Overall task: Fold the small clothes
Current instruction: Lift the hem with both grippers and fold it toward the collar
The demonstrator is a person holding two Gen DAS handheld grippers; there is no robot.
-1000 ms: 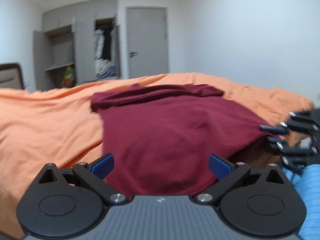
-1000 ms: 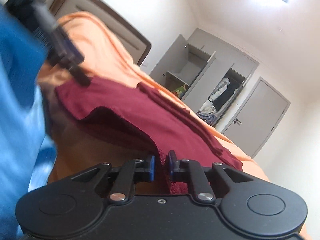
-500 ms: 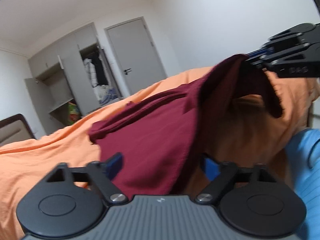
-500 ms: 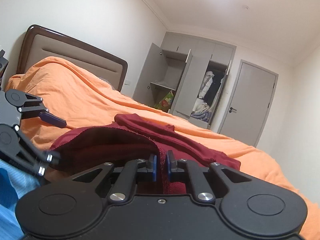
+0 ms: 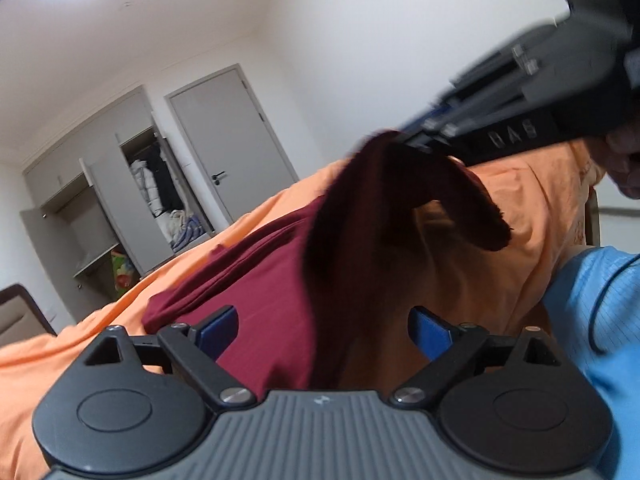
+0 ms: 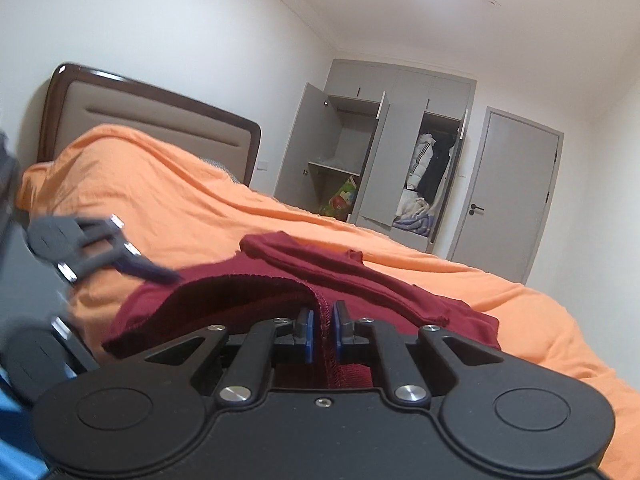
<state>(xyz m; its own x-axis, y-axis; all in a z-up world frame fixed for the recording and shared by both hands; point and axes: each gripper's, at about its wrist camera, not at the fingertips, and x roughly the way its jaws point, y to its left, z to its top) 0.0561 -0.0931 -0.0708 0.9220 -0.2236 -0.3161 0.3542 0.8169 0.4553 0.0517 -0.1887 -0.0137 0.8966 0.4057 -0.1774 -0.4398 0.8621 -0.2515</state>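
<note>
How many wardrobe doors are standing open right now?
2. One open door hangs at the left of the shelf compartment; the other stands between that compartment and the one with hanging clothes. The rest look shut; another may be hidden.

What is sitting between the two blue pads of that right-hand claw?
A stitched hem of the dark red garment is pinched between the right claw pads; the right wrist view shows it, nothing else in the gap.

Matt maroon knit garment (image 6: 360, 280) with stitched hem, soft creased orange cotton-like bedsheet (image 6: 180, 208), matt black plastic right gripper (image 6: 322, 330) (shiny metal screws), glossy dark wood headboard (image 6: 152, 116) frame
</note>
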